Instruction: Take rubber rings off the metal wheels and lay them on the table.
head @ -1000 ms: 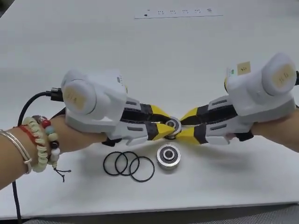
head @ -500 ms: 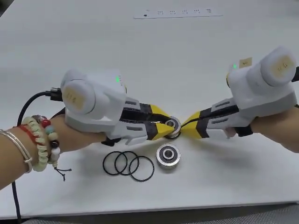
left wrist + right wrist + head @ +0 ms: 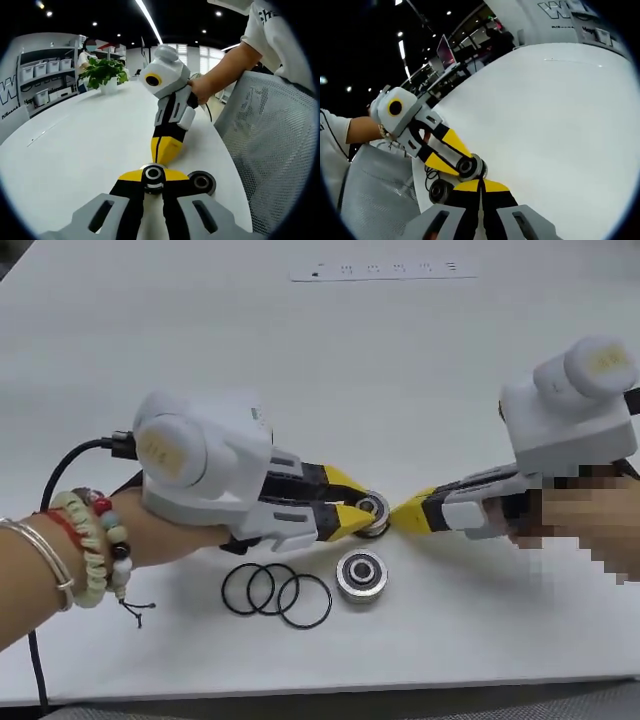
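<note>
left tongs: closed on a wheel, held clear of the desk, its flat face turned up toward the head view
right tongs: jaws pressed together, nothing seen between them
key relation: wheel lies dead ahead of the right tongs' tips, on their long axis; both tongs sit nearly nose to nose with the wheel between; tips just beside the rim, contact unclear
ring on held wheel: too small to tell
second wheel: flat on desk, near side of the held one, apart from both tongs
rings: three, overlapping in a row, just left of the second wheel
judgement: right tongs are free and nearer the rim, so any pull is theirs; they must open first
</note>
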Demonstrator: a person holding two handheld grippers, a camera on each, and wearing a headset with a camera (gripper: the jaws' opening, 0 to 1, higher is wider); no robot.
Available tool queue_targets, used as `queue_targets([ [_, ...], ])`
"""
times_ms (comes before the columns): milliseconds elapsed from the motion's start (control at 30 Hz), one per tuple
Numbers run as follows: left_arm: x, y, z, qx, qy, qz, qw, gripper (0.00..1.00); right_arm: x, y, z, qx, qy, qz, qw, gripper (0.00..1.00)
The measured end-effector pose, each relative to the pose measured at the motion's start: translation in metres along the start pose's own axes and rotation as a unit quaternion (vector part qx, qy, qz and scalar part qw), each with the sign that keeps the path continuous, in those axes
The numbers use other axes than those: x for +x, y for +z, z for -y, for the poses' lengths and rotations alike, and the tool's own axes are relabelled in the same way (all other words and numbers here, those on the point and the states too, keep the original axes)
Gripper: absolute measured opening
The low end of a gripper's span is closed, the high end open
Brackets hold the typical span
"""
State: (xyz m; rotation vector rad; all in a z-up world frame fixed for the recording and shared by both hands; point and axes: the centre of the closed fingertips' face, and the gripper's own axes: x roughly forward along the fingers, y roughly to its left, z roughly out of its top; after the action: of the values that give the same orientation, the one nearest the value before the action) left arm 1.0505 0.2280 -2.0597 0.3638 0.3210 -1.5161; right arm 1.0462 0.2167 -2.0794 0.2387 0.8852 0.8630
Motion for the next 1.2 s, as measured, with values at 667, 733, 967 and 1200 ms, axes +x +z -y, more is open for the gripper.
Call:
queue_targets([
  [667,-0.0014,-0.0002,-0.0011,0.001,0.009,0.018,0.9998,0.08,0.0004,-0.0005,-0.0031,0.016,-0.002,0.006,0.9998,0.00],
  [733,-0.0014,-0.0005,-0.0013,0.001,0.013,0.018,0.9998,0.08,-0.0002,0.0003,-0.0027,0.019,-0.002,0.006,0.9998,0.00],
  [967,-0.0016,-0.0007,-0.0018,0.002,0.019,0.020,0.9996,0.08,-0.0025,0.0053,-0.0061,0.022,-0.002,0.013,0.9997,0.00],
  [1200,-0.0016,-0.0009,-0.0022,0.004,0.022,0.019,0.9996,0.08,-0.0032,0.0075,-0.0068,0.022,-0.003,0.017,0.9996,0.00],
])
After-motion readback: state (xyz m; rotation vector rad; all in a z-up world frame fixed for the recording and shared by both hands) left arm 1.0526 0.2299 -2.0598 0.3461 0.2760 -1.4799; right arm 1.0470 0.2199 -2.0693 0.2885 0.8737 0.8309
